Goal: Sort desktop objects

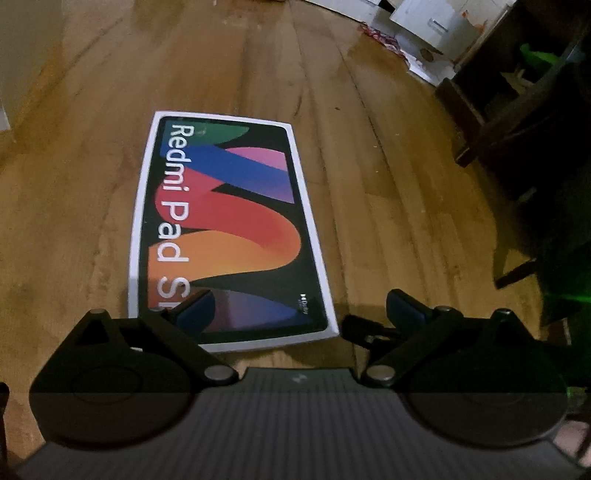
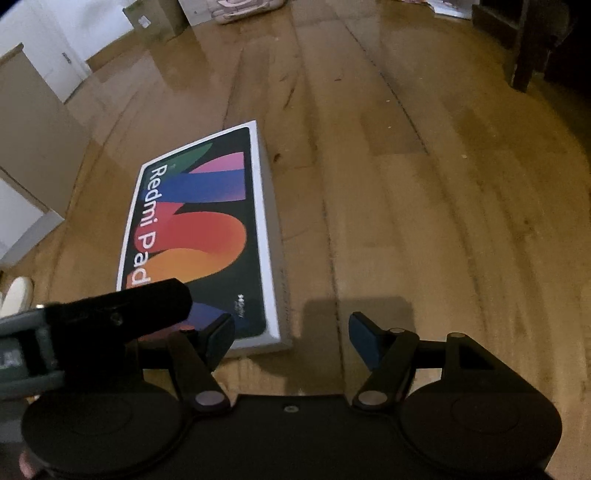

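A flat white box [image 1: 229, 229] printed "Redmi Pad" with bright curved stripes lies on the wooden surface [image 1: 388, 206]. My left gripper [image 1: 300, 312] hovers over its near end, open, with nothing between the blue pads; the left pad [image 1: 195, 314] overlaps the box's near edge in the picture. In the right wrist view the same box [image 2: 199, 236] lies left of centre. My right gripper [image 2: 291, 334] is open over bare wood just right of the box's near corner. A black finger of the left gripper [image 2: 147, 302] reaches in from the left above the box.
Dark furniture [image 1: 535, 155] stands at the right, with white cardboard boxes [image 1: 424, 29] beyond it. In the right wrist view a brown cardboard panel [image 2: 33, 147] and a white cabinet [image 2: 55, 62] line the left side, and a dark furniture leg [image 2: 524, 55] stands far right.
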The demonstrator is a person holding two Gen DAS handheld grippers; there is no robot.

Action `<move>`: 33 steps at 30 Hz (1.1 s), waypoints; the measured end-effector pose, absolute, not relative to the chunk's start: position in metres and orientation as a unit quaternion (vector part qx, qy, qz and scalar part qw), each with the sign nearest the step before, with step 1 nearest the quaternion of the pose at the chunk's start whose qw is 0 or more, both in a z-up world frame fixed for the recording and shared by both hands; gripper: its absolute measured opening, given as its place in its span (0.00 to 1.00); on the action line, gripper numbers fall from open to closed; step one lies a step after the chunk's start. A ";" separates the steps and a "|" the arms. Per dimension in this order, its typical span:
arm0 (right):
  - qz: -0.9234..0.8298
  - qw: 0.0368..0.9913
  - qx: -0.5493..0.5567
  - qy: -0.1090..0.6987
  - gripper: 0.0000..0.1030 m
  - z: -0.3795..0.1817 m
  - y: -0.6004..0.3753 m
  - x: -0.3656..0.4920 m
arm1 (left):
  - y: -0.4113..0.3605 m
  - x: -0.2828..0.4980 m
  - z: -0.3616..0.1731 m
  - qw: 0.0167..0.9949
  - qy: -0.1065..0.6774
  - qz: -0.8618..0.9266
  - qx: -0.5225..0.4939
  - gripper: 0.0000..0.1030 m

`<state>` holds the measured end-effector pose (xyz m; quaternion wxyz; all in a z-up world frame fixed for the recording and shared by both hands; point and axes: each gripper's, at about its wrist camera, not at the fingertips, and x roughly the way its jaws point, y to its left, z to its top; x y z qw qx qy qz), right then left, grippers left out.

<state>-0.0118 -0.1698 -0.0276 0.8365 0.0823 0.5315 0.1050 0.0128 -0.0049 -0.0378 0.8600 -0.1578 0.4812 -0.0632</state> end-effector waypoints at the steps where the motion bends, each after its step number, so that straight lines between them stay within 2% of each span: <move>1: 0.104 0.836 0.079 0.533 0.72 -0.024 -0.173 -0.013 | -0.006 0.012 -0.038 0.861 0.482 -0.058 -0.154 0.98; 19: 0.076 0.828 -0.009 0.555 0.73 -0.006 -0.195 -0.051 | -0.050 0.005 -0.072 0.853 0.511 0.014 -0.105 1.00; 33: 0.079 0.824 -0.038 0.560 0.75 0.003 -0.202 -0.059 | -0.078 -0.013 -0.061 0.860 0.501 -0.027 -0.094 1.00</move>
